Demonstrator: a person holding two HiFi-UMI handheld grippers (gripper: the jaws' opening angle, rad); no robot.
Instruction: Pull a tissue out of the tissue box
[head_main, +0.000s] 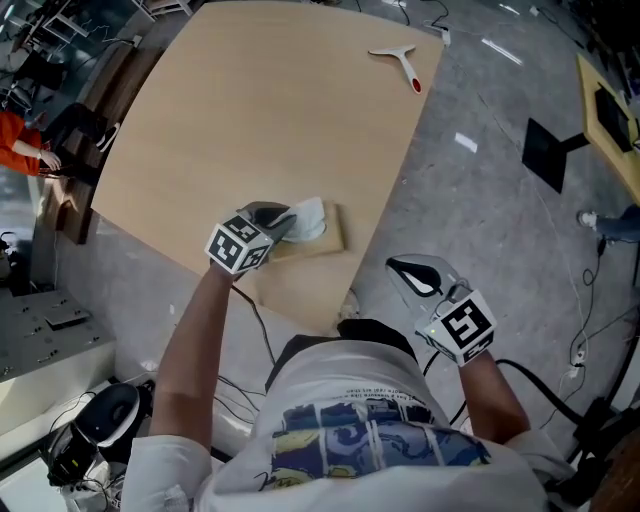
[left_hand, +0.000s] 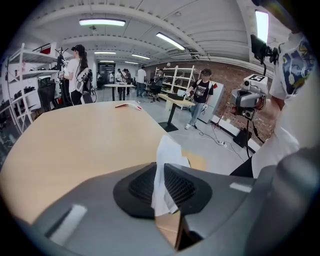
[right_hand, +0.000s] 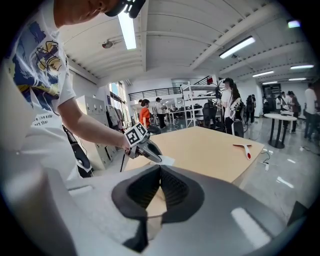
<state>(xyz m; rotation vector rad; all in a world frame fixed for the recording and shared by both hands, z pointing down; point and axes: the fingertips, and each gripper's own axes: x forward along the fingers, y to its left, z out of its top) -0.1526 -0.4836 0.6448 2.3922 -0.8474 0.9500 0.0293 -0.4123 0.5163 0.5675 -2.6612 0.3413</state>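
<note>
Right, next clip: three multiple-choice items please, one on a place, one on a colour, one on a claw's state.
1. Where does the tissue box stand? A: by the table's near corner. B: at its far edge. C: at its middle.
2. What colour is the end of the white tool's handle? A: blue. B: red. C: green.
3. How is the left claw? A: open above the box. B: shut and empty. C: shut on the tissue.
Answers: 1 A, the head view shows it by the corner nearest the camera. 2 B, the tip is red. 3 C, its pads pinch the white sheet.
</note>
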